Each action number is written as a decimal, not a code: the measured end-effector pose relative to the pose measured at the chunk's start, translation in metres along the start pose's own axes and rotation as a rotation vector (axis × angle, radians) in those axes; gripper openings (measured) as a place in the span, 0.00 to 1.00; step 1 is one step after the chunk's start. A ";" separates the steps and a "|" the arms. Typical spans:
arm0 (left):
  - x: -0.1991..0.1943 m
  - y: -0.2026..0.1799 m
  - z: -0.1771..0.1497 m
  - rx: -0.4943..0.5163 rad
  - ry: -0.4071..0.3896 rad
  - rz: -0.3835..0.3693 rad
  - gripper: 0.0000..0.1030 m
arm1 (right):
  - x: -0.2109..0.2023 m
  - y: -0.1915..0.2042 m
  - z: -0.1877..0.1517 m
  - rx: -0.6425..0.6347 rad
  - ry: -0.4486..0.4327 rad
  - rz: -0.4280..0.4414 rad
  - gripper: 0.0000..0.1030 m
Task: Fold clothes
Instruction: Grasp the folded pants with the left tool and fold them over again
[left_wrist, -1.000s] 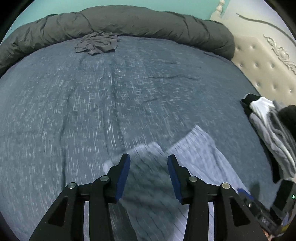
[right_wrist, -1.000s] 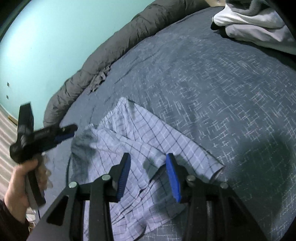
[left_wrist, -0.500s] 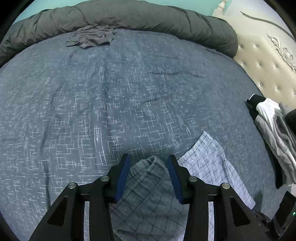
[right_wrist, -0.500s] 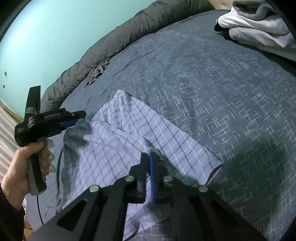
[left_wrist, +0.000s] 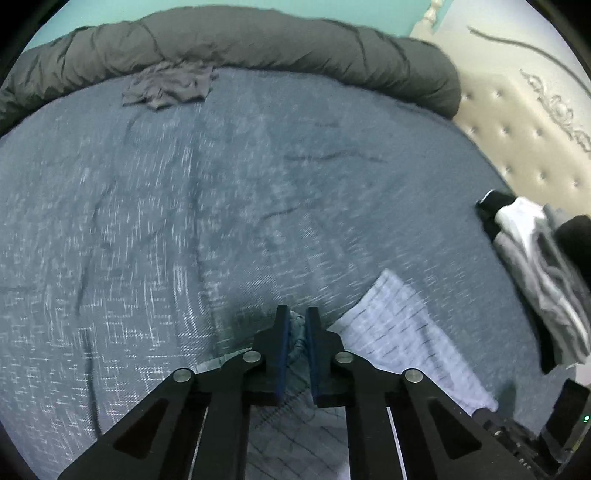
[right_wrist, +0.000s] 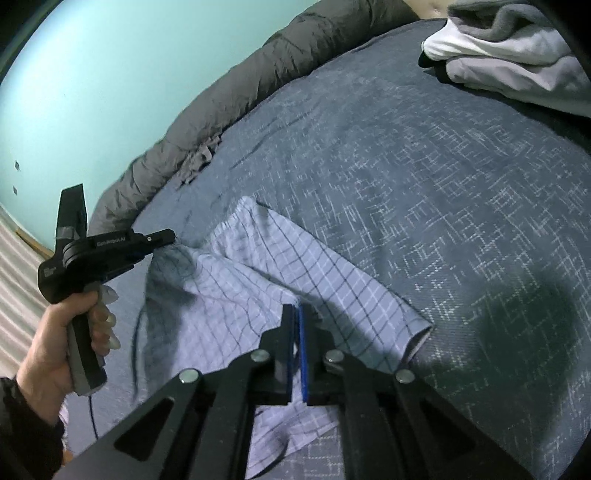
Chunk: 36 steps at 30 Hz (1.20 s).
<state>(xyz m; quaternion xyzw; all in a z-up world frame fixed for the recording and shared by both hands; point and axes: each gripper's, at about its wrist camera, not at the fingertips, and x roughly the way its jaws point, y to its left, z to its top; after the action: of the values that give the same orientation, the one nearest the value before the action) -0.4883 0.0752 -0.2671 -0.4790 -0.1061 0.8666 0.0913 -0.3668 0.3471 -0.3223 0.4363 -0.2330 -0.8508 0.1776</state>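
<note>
Two grippers clamped on one pair of checked shorts on the bed
Left gripper (left_wrist: 295, 325), whose jaws have just been closing, pinches a bunched fold of the checked shorts (right_wrist: 295, 266) at the lower centre of its view; right gripper (right_wrist: 297, 314) is clenched on the cloth's near edge. Shorts lie spread on the blue bedspread (left_wrist: 184, 206), lower middle of both frames. A hand (right_wrist: 62, 339) grips the left tool at lower left. Grey duvet roll (left_wrist: 258, 40) runs along the top; folded clothes (right_wrist: 509, 55) sit upper right
</note>
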 end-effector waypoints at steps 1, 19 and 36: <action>-0.005 -0.004 0.002 0.007 -0.015 -0.006 0.09 | -0.004 0.000 0.001 -0.001 -0.009 0.000 0.02; 0.060 -0.084 0.035 0.142 0.069 -0.020 0.11 | -0.022 -0.041 0.003 0.059 -0.013 -0.054 0.02; -0.013 0.018 -0.013 -0.027 0.050 -0.024 0.56 | -0.024 -0.054 -0.001 0.091 -0.005 -0.044 0.02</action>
<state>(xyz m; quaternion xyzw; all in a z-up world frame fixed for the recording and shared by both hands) -0.4711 0.0553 -0.2679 -0.5006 -0.1213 0.8516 0.0976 -0.3574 0.4042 -0.3371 0.4469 -0.2624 -0.8440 0.1381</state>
